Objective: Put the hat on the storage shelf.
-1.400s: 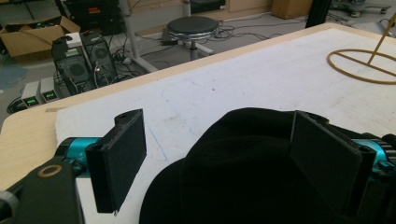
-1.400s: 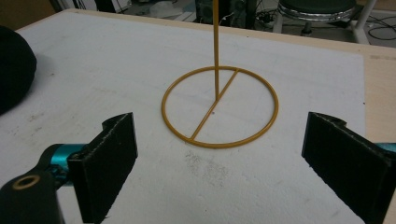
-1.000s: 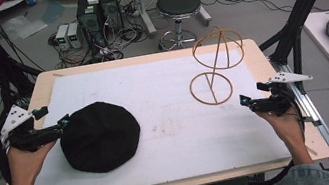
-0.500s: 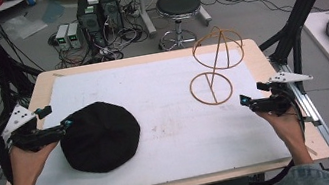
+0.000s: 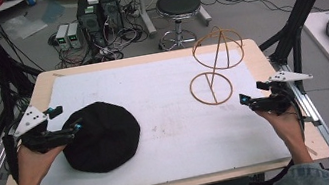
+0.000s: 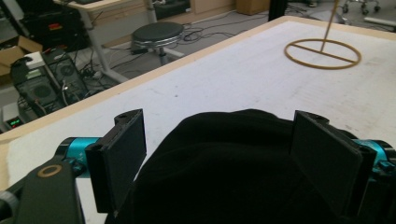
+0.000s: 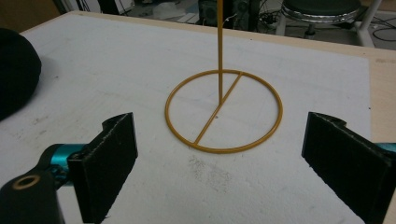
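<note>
A round black hat [image 5: 104,135] lies flat on the left half of the white mat [image 5: 173,126]. My left gripper [image 5: 66,118] is open at the hat's left edge. In the left gripper view the hat [image 6: 233,172] bulges up between the two spread jaws of that gripper [image 6: 217,154], and I cannot tell if they touch it. A gold wire hat stand [image 5: 214,71] stands upright at the right rear, with a ring base and a domed top. My right gripper [image 5: 251,93] is open just right of the base; its own view [image 7: 219,163] faces the stand's ring [image 7: 224,150], nothing between the jaws.
The mat covers a wooden table [image 5: 269,62]. Black frame posts [image 5: 301,14] rise at both sides, and a rail [image 5: 319,117] runs along the right edge. A stool [image 5: 178,6] and computer boxes [image 5: 98,10] stand on the floor beyond the far edge.
My left gripper has edged slightly right, onto the hat's rim. The right gripper, the hat and the stand have stayed put.
</note>
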Demonstrator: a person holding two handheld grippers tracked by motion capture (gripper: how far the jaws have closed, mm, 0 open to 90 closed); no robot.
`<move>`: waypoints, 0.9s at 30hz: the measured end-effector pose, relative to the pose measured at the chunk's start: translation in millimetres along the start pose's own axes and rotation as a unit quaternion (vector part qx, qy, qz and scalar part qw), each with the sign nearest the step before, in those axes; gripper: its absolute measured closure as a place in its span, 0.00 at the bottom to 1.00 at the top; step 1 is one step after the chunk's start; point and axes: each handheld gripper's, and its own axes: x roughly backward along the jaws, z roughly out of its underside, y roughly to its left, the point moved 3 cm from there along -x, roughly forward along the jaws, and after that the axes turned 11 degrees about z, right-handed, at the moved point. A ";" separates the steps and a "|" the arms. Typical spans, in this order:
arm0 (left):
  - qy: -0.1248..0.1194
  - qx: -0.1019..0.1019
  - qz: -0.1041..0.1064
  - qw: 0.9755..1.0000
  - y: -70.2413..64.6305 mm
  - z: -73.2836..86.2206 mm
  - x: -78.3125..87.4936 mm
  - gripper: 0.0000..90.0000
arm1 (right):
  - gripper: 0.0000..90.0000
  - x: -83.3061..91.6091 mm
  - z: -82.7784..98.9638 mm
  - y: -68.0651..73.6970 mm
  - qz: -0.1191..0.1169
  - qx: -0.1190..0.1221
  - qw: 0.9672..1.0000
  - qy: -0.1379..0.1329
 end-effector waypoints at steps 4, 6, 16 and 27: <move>0.000 -0.010 0.016 1.000 -8.0 -2.5 -5.9 0.21 | 0.11 0.2 -0.7 0.5 -0.002 0.001 1.000 -0.001; -0.002 -0.016 0.027 1.000 -13.9 -3.8 -9.8 0.21 | 0.11 0.3 -0.8 1.0 -0.002 0.000 1.000 0.001; -0.003 -0.029 0.060 0.998 -28.5 0.4 -19.7 0.21 | 0.11 1.1 -2.3 0.9 -0.004 0.001 1.000 -0.003; 0.006 -0.048 0.084 0.995 -43.5 6.1 -33.2 0.23 | 0.11 2.5 -3.5 0.0 -0.006 -0.001 1.000 -0.005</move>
